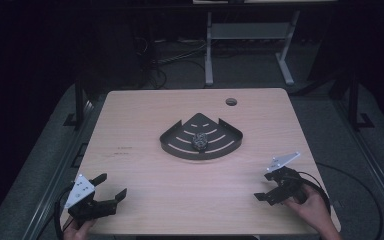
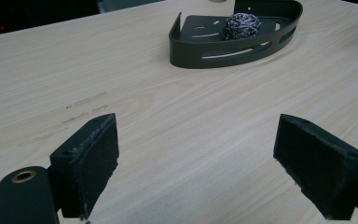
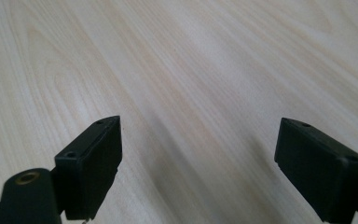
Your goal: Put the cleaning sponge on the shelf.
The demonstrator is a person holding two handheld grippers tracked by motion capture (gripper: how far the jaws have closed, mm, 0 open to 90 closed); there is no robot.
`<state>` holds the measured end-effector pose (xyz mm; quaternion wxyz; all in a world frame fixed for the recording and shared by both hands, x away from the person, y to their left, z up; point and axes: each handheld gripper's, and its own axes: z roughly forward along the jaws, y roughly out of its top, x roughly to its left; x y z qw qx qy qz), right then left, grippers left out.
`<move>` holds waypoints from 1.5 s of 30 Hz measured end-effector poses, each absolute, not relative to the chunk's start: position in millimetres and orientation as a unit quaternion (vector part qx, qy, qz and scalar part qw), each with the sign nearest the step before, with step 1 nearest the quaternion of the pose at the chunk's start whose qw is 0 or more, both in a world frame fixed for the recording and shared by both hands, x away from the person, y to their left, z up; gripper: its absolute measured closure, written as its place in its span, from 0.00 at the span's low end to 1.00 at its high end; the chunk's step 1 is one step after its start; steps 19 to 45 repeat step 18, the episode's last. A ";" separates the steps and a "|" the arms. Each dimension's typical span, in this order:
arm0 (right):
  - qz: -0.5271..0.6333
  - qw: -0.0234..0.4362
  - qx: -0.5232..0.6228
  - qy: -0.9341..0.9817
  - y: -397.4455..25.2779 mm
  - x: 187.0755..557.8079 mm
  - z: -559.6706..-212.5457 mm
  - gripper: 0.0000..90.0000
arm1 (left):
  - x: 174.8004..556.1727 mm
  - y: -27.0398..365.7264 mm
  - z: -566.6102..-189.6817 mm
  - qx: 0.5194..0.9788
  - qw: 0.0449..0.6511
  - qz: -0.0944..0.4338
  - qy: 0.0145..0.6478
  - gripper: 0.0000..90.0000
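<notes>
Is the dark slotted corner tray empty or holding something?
Holding something: a grey steel-wool scouring ball sits inside the dark slotted corner tray, near its middle, as the left gripper view also shows.

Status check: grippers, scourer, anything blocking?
Left gripper open, empty, near edge. Right gripper open, empty. Steel scourer sits in dark corner tray, mid-table. Path clear.

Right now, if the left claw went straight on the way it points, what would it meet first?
Probably the dark corner caddy holding a steel wool scourer. The left claw, open, faces it across bare wooden table; depth is uncertain, and it may skim the caddy's left end.
</notes>
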<state>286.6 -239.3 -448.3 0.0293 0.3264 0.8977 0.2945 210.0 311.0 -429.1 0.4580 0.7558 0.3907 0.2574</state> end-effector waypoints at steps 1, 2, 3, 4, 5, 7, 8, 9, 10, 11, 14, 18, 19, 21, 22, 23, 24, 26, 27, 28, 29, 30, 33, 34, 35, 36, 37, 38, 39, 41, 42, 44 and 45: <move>0.296 0.029 0.327 0.897 -240.0 285.2 -449.1 0.16 | 209.9 310.8 -429.1 0.756 0.458 0.258 0.390 0.15; 0.296 0.029 0.327 0.897 -240.4 284.2 -449.3 0.16 | 209.8 310.7 -429.1 0.756 0.458 0.258 0.390 0.15; 0.297 0.030 0.327 0.896 -241.0 282.9 -449.5 0.16 | 209.9 310.6 -429.2 0.756 0.458 0.258 0.390 0.15; 0.299 0.029 0.327 0.896 -241.3 281.6 -449.8 0.16 | 210.1 310.4 -429.4 0.756 0.458 0.258 0.390 0.15; 0.299 0.031 0.326 0.897 -241.5 280.6 -450.2 0.16 | 210.2 310.4 -429.5 0.756 0.458 0.257 0.390 0.15; 0.296 0.032 0.326 0.897 -241.4 278.4 -451.0 0.16 | 210.3 310.1 -429.6 0.756 0.458 0.258 0.390 0.15; 0.297 0.031 0.328 0.896 -240.9 277.1 -451.4 0.16 | 210.4 310.0 -429.8 0.756 0.458 0.257 0.390 0.15; 0.299 0.028 0.327 0.896 -240.6 276.1 -451.7 0.16 | 210.6 309.8 -430.1 0.756 0.458 0.257 0.390 0.15; 0.300 0.027 0.327 0.896 -239.7 274.7 -451.8 0.16 | 210.8 309.7 -430.3 0.757 0.457 0.256 0.390 0.15; 0.300 0.029 0.324 0.897 -238.6 273.2 -451.4 0.16 | 211.0 309.4 -430.5 0.757 0.457 0.256 0.391 0.15; 0.301 0.032 0.319 0.898 -234.6 268.4 -450.1 0.16 | 212.0 308.1 -430.8 0.759 0.456 0.254 0.388 0.15; 0.310 0.038 0.316 0.896 -230.9 260.1 -450.0 0.16 | 213.0 306.9 -431.2 0.759 0.456 0.254 0.388 0.15; 0.310 0.038 0.316 0.896 -230.9 260.1 -450.0 0.16 | 213.0 306.9 -431.2 0.759 0.456 0.254 0.388 0.15; 0.310 0.038 0.316 0.896 -230.9 260.1 -450.0 0.16 | 213.0 306.9 -431.2 0.759 0.456 0.254 0.388 0.15; 0.310 0.038 0.316 0.896 -230.9 260.1 -450.0 0.16 | 213.0 306.9 -431.2 0.759 0.456 0.254 0.388 0.15; 0.310 0.038 0.316 0.896 -230.9 260.1 -450.0 0.16 | 213.0 306.9 -431.2 0.759 0.456 0.254 0.388 0.15; 0.310 0.038 0.316 0.896 -230.9 260.1 -450.0 0.16 | 213.0 306.9 -431.2 0.759 0.456 0.254 0.388 0.15; 0.310 0.038 0.316 0.896 -230.9 260.1 -450.0 0.16 | 213.0 306.9 -431.2 0.759 0.456 0.254 0.388 0.15; 0.310 0.038 0.316 0.896 -230.9 260.1 -450.0 0.16 | 213.0 306.9 -431.2 0.759 0.456 0.254 0.388 0.15; 0.310 0.038 0.316 0.896 -230.9 260.1 -450.0 0.16 | 213.0 306.9 -431.2 0.759 0.456 0.254 0.388 0.15; 0.310 0.038 0.316 0.896 -230.9 260.1 -450.0 0.16 | 213.0 306.9 -431.2 0.759 0.456 0.254 0.388 0.15; 0.310 0.038 0.316 0.896 -230.9 260.1 -450.0 0.16 | 213.0 306.9 -431.2 0.759 0.456 0.254 0.388 0.15; 0.310 0.038 0.316 0.896 -230.9 260.1 -450.0 0.16 | 213.0 306.9 -431.2 0.759 0.456 0.254 0.388 0.15; 0.310 0.038 0.316 0.896 -230.9 260.1 -450.0 0.16 | 213.0 306.9 -431.2 0.759 0.456 0.254 0.388 0.15; 0.310 0.038 0.316 0.896 -230.9 260.1 -450.0 0.16 | 213.0 306.9 -431.2 0.759 0.456 0.254 0.388 0.15; 0.310 0.038 0.316 0.896 -230.9 260.1 -450.0 0.16 | 213.0 306.9 -431.2 0.759 0.456 0.254 0.388 0.15; 0.310 0.038 0.316 0.896 -230.9 260.1 -450.0 0.16 | 213.0 306.9 -431.2 0.759 0.456 0.254 0.388 0.15; 0.310 0.038 0.316 0.896 -230.9 260.1 -450.0 0.16 | 213.0 306.9 -431.2 0.759 0.456 0.254 0.388 0.15; 0.310 0.038 0.316 0.896 -230.9 260.1 -450.0 0.16 | 213.0 306.9 -431.2 0.759 0.456 0.254 0.388 0.15; 0.310 0.038 0.316 0.896 -230.9 260.1 -450.0 0.16 | 213.0 306.9 -431.2 0.759 0.456 0.254 0.388 0.15; 0.310 0.038 0.316 0.896 -230.9 260.1 -450.0 0.16 | 213.0 306.9 -431.2 0.759 0.456 0.254 0.388 0.15; 0.310 0.038 0.316 0.896 -230.9 260.1 -450.0 0.16 | 213.0 306.9 -431.2 0.759 0.456 0.254 0.388 0.15; 0.310 0.038 0.316 0.896 -230.9 260.1 -450.0 0.16 | 213.0 306.9 -431.2 0.759 0.456 0.254 0.388 0.15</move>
